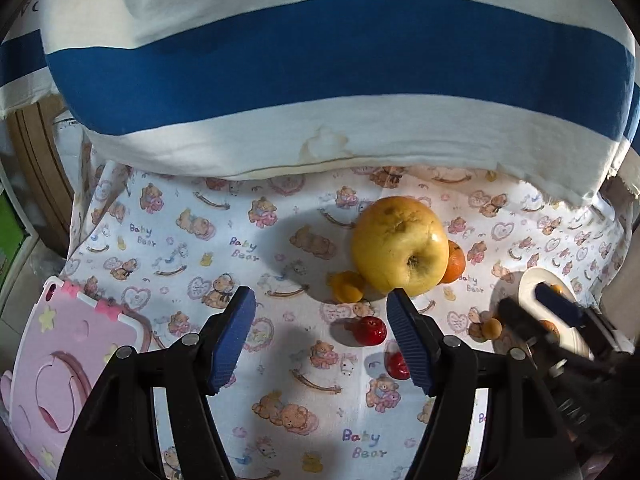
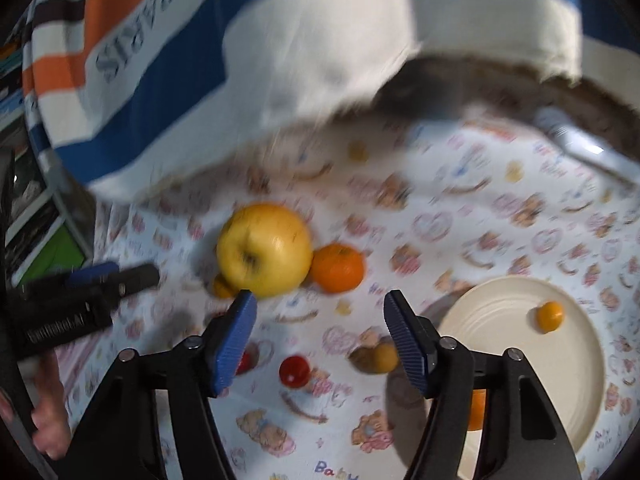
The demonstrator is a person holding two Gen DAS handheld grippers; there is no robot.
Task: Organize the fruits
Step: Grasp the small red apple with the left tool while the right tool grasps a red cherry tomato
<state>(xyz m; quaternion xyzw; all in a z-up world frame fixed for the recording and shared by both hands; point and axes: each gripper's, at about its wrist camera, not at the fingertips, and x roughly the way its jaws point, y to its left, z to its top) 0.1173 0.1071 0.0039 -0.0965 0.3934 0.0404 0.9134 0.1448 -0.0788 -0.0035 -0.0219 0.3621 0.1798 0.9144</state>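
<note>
A big yellow apple (image 1: 400, 246) (image 2: 264, 250) lies on the bear-print cloth, with an orange (image 1: 454, 262) (image 2: 338, 268) touching it on one side and a small yellow-orange fruit (image 1: 347, 286) on the other. Two small red fruits (image 1: 370, 330) (image 2: 295, 371) and tan fruits (image 1: 491, 328) (image 2: 376, 356) lie nearer. A cream plate (image 2: 500, 340) holds a small orange fruit (image 2: 550, 316). My left gripper (image 1: 320, 292) is open and empty, just short of the apple. My right gripper (image 2: 320, 296) is also open and empty, between the apple and the plate; this view is blurred.
A person in a blue, white and orange striped shirt (image 1: 320, 80) leans over the far side of the cloth. A pink moulded tray (image 1: 72, 352) lies at the near left. A silvery object (image 2: 576, 144) lies at the far right. A hand (image 2: 48, 408) holds the left gripper.
</note>
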